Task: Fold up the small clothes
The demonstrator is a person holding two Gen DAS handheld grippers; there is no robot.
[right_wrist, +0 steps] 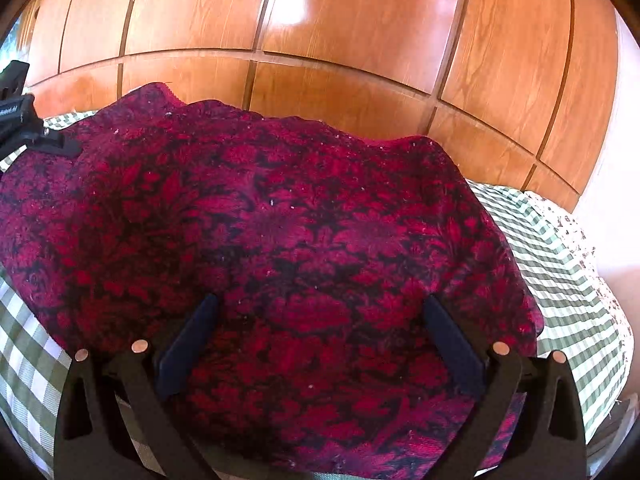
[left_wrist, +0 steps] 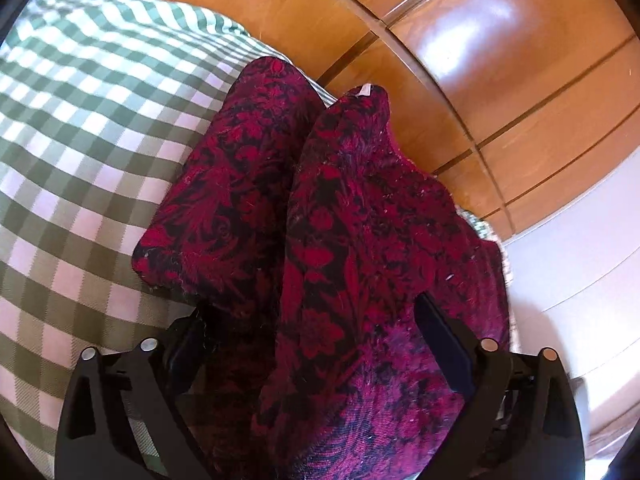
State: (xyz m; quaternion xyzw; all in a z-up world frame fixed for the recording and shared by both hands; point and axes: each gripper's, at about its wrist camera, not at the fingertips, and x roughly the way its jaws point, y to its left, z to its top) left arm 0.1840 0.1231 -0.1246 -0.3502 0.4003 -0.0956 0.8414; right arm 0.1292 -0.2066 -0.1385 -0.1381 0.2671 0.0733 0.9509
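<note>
A red and black floral garment (left_wrist: 320,264) lies on a bed with a green-and-white checked cover (left_wrist: 80,128). In the left wrist view it is bunched into two raised folds. My left gripper (left_wrist: 316,316) is open, its jaws wide apart on either side of the cloth. In the right wrist view the garment (right_wrist: 280,220) spreads wide and flat. My right gripper (right_wrist: 320,312) is open, its fingers (right_wrist: 448,336) resting over the near part of the cloth. The left gripper also shows in the right wrist view (right_wrist: 24,128) at the cloth's far left edge.
A glossy wooden wardrobe (right_wrist: 320,40) stands close behind the bed. The checked cover (right_wrist: 560,264) continues to the right, with a speckled white fabric (right_wrist: 580,240) at its edge. A pale floor or wall (left_wrist: 580,280) shows right of the bed.
</note>
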